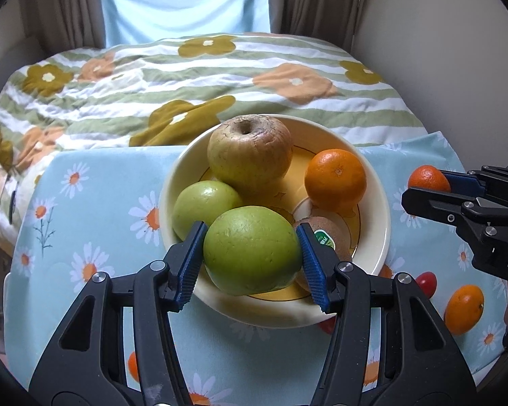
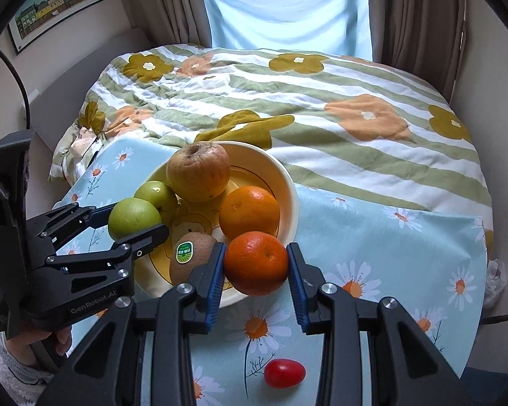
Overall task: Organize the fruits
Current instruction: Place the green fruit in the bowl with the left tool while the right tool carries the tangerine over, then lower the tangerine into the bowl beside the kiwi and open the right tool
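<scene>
**Two fruits gripped over a crowded bowl**

Left gripper (image 1: 250, 257) pinching a green apple (image 1: 250, 250) just above the near side of the cream bowl (image 1: 377, 203), pads pressed on both flanks. Right gripper (image 2: 256, 280) clamped on a mandarin (image 2: 256, 263), poised at the bowl's near rim, over the daisy-print cloth (image 2: 389, 237).

Already in the bowl: a wrinkled brown apple (image 1: 250, 155), a second green apple (image 1: 203, 206), an orange (image 1: 335, 179), a stickered kiwi (image 1: 328, 237). Still out on the cloth: a cherry tomato (image 2: 284, 373), another orange (image 1: 464, 309).

Risks, as judged:
- Little bare floor left; a release onto rounded fruit likely to send the green apple rolling over the rim.
- Mandarin dropped at the rim likely to tip outward onto the cloth.
- Both grippers close together; a knock between them possible.
- Soft bedding (image 2: 321, 101) just beyond the bowl; a hard push liable to shift it.
</scene>
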Demonstrator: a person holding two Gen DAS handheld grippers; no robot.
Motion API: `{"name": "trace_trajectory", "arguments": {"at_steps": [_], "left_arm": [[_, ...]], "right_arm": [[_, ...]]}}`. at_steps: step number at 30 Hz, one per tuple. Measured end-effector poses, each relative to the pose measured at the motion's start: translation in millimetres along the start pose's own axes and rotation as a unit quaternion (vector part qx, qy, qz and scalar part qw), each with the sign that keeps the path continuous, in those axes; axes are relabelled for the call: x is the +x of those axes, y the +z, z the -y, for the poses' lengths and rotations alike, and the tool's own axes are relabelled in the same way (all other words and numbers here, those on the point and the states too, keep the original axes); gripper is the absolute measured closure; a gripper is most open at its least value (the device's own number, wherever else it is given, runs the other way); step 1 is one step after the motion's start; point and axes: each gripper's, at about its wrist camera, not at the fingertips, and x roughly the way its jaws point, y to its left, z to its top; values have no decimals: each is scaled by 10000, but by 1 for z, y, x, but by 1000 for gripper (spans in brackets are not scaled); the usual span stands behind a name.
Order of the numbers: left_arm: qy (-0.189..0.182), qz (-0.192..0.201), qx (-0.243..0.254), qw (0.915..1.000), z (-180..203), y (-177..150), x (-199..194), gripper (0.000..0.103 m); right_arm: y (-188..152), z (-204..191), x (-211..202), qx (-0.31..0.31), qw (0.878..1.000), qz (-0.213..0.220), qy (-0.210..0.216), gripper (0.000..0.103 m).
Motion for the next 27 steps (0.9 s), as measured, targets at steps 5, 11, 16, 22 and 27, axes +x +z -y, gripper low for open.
{"name": "trace_trajectory", "arguments": {"at_steps": [5, 11, 16, 22, 27], "left_arm": [[3, 24, -65, 10000, 0, -2, 1, 44], [95, 310, -23, 9995, -4, 1, -17, 0], [166, 298, 83, 9994, -11, 5, -31, 0], [199, 230, -69, 9995, -24, -1, -44, 0], [281, 192, -142, 9993, -29, -6, -55, 0]], "right_arm": [[0, 5, 4, 45, 10000, -45, 46, 70], [-1, 8, 3, 45, 10000, -52, 45, 70], [-1, 7, -3, -10, 10000, -70, 51, 70], [4, 3, -2, -116, 9998, -81, 154, 70], [10, -7, 5, -276, 9991, -112, 313, 70]]}}
